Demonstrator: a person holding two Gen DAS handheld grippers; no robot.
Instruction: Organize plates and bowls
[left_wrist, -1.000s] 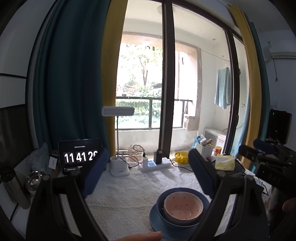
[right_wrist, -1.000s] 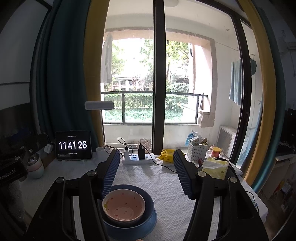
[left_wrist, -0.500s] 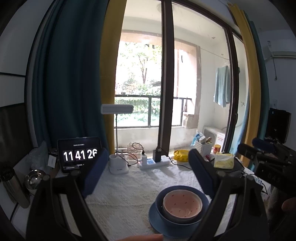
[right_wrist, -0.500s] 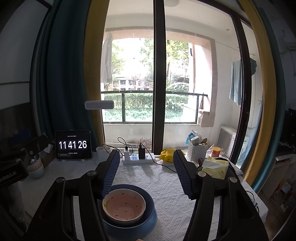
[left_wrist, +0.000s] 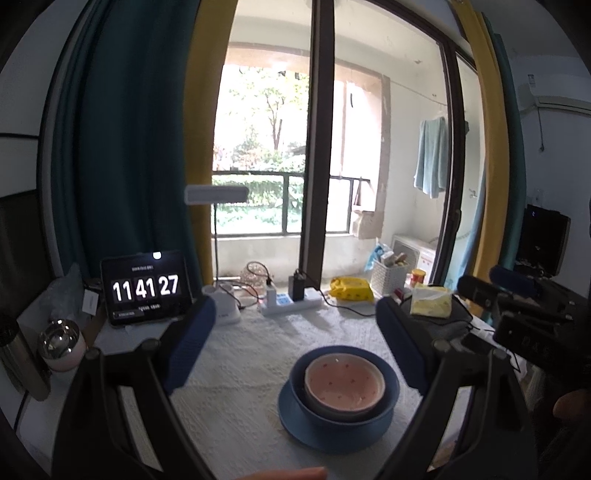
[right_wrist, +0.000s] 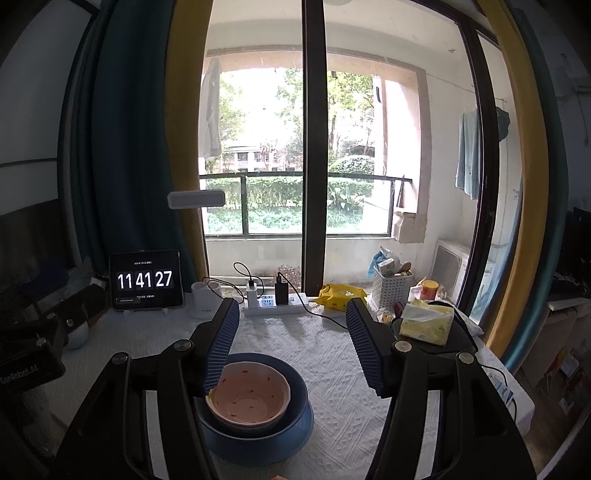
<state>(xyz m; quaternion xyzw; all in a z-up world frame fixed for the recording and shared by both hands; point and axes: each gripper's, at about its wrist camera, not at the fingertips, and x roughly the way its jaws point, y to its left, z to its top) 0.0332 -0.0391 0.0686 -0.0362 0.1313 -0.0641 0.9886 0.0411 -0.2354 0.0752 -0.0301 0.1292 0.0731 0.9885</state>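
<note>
A pink bowl with small red specks sits nested in a dark blue bowl, which stands on a blue plate on the white tablecloth. The same pink bowl, blue bowl and plate show low in the right wrist view. My left gripper hovers open above and behind the stack, empty. My right gripper is also open and empty, its left finger in front of the stack's left rim.
At the table's back stand a tablet clock, a white lamp base, a power strip, a yellow packet, a white basket and a tissue pack. A steel cup sits at left.
The left wrist view has tilted slightly, so the stacked bowls sit a little higher in it. The clock has ticked on. The right gripper has not moved.
</note>
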